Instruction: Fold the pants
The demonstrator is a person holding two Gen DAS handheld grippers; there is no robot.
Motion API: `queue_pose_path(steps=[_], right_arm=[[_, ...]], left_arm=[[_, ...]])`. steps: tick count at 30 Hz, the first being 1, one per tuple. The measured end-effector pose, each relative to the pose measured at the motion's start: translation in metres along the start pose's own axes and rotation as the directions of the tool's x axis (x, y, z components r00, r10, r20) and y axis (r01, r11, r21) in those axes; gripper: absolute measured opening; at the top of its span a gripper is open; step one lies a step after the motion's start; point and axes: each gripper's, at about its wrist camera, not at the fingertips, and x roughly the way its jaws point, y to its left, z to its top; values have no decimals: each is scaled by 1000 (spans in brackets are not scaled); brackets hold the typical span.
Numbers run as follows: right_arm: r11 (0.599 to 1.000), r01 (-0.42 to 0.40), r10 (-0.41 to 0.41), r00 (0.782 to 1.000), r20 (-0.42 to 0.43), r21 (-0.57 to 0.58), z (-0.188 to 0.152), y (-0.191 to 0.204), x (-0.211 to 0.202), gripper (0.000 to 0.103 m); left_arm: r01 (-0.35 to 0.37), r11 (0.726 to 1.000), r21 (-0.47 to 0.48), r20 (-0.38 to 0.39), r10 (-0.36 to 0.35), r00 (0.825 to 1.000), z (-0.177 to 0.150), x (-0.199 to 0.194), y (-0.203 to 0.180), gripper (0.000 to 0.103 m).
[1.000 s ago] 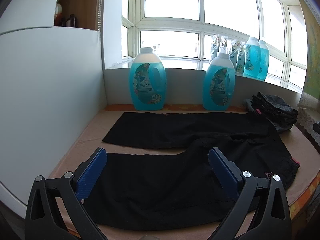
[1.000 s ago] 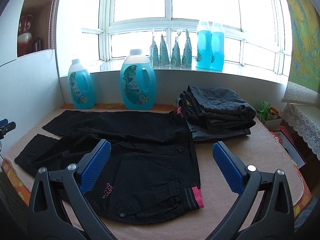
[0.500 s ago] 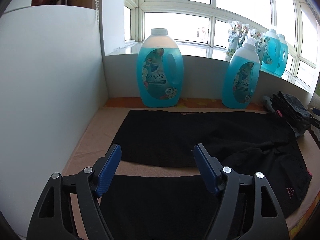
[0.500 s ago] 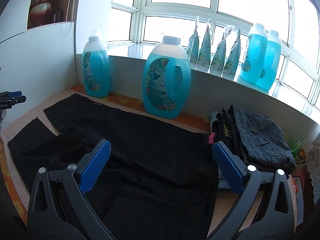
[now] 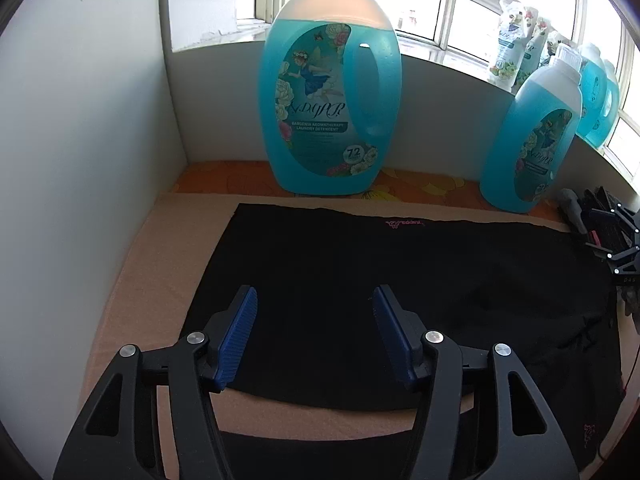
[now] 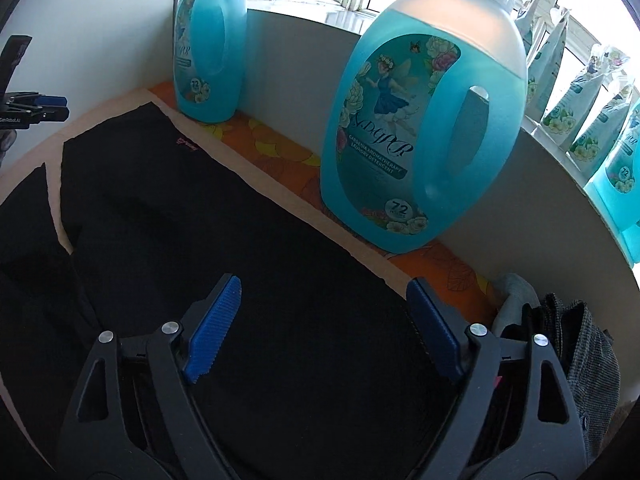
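A: Step in hand, by my read: grab the far leg of the pants along its back edge, fold it toward the near edge of the table onto the other leg.

B: Claw states?

A: Left gripper jaws have just been closing, now about half apart, nothing pinched. Cloth lies under and between the pads, no contact that I can confirm. Right gripper also just closing a little, still wide, holding nothing.

B: Pants location?

A: Flat on the table. Far leg runs parallel to the back edge, just in front of the detergent jugs. Left claw sits over the cuff end near the left edge; right claw sits over the waist end, just beside the stack of folded clothes. Near leg is partly visible below the left claw, a strip of bare table between the two legs.

B: Tips?

A: Reach further to the back hem before pinching, both claws. Take a single layer edge, pinch at matching depth. Lift both ends together, keep the leg taut, or it sags mid-span. Avoid clipping the jugs.
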Motion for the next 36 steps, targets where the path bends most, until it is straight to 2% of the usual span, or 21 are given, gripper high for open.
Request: queue_pose_path(steps=[4,7,13,17,22,24,25,27,28,30,31,33,36], right_arm=[[999,-42,42,998,-44,-8,5,-6,39,86],[996,-85,85,995,-60,-9,12,-7,61,85],[994,-103,101,992,-78,-26,20,-10,94,85],[992,-122,120,989,-88,-14,22,-13,109,85],[983,-183,183,979,-94,16,21,-18,117,85],[964,-260,265,960,-92,61,18,-23,117,70],[965,-255,259,962,-89,60,17,-22,115,63],[968,-247,251,964,-93,56,16,-19,112,59],[968,-245,250,964,-95,58,16,-18,111,53],[971,-235,238,967,-95,34,18,-10,107,16],[975,-222,223,970,-97,24,18,-6,104,8],[983,-183,180,979,-95,-20,17,5,96,7],[986,-160,157,985,-65,-50,15,15,78,5]], left_arm=[[-26,1000,0,-58,26,998,6,33,2,56],[-27,999,-34,-106,23,994,8,56,8,52],[-43,998,-45,-164,35,986,4,84,12,44],[-50,998,-43,-172,42,984,4,93,13,43],[-54,998,-35,-167,47,985,7,98,12,43],[-55,998,-32,-164,49,985,7,99,12,43],[-55,998,-33,-163,49,985,7,100,12,43],[-55,998,-36,-165,48,985,8,101,11,43],[-55,998,-38,-167,48,985,8,101,11,43],[-54,998,-43,-171,46,984,9,101,12,43],[-53,998,-45,-173,45,984,10,101,12,43],[-58,996,-63,-173,46,984,11,99,14,43],[-51,994,-101,-164,34,986,16,94,19,47]])
